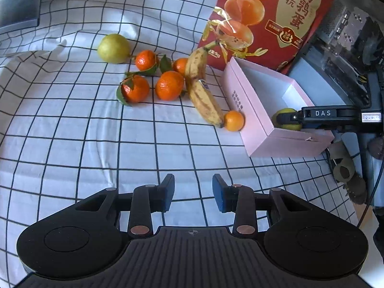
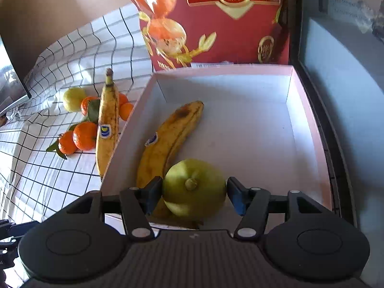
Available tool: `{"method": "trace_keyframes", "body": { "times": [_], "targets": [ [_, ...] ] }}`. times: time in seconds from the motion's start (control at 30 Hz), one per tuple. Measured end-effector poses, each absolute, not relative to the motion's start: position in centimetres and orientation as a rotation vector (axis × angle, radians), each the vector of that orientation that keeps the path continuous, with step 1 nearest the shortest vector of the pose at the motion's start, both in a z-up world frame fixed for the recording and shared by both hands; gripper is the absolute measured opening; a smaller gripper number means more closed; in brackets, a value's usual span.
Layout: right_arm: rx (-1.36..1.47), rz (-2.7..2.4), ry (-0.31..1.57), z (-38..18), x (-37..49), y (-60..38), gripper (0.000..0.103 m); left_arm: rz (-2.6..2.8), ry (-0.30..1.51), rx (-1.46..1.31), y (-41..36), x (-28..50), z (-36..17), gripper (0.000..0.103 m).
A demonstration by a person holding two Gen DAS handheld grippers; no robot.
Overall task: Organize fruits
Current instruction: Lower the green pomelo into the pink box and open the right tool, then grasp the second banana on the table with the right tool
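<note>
Fruit lies scattered on the checked cloth of the worktop [image 1: 72, 132], and going from the left there is first a yellow-green pear [image 1: 114, 48], then a cluster of mandarins [image 1: 169, 85], some with leaves attached, then a spotted banana [image 1: 204, 96] lying lengthwise with one more small mandarin [image 1: 234, 120] touching its tip and resting against the wall of the pink box [image 1: 252, 110]. The left gripper [image 1: 193, 192] hovers low over bare cloth, its fingers spread apart with nothing between them.

Further right, inside the pink box, a second banana [image 2: 168, 139] lies diagonally on the white floor. The right gripper [image 2: 194, 192] is over the box's near end with a green pear [image 2: 194, 187] between its fingers; both pads sit against the fruit's sides, so it appears gripped rather than let go.

As a judgement, the sorting is at an early stage: one banana is in, a pear is arriving, and one pear, one banana and the mandarins remain outside.

Whether the held pear already rests on the box floor cannot be told, since the gripper body hides its underside. The near box wall is also covered, and one mandarin is half hidden behind the outer banana.
</note>
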State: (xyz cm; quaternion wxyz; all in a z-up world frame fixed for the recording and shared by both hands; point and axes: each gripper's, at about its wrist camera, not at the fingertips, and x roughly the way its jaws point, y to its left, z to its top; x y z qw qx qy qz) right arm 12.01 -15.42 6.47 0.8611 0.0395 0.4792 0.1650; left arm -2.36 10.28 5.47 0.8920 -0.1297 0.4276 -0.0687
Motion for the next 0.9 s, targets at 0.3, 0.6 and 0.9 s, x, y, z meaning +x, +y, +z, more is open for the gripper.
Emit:
{"method": "trace_keyframes", "body": {
  "times": [0.3, 0.6, 0.9],
  "targets": [
    [-0.046, 0.354, 0.882, 8.0, 8.7, -14.4, 0.061, -0.157, 0.912, -0.255, 9.8, -1.2, 5.1, 0.039],
    [-0.178, 0.351, 0.695, 10.7, 2.3, -11.9, 0.067, -0.024, 0.811, -0.192, 11.9, 1.2, 6.6, 0.039],
    [-0.225, 0.362, 0.67, 10.4, -0.9, -9.5, 0.067, -0.142, 0.729, -0.056, 9.9, 7.5, 8.4, 0.039]
  ]
}}
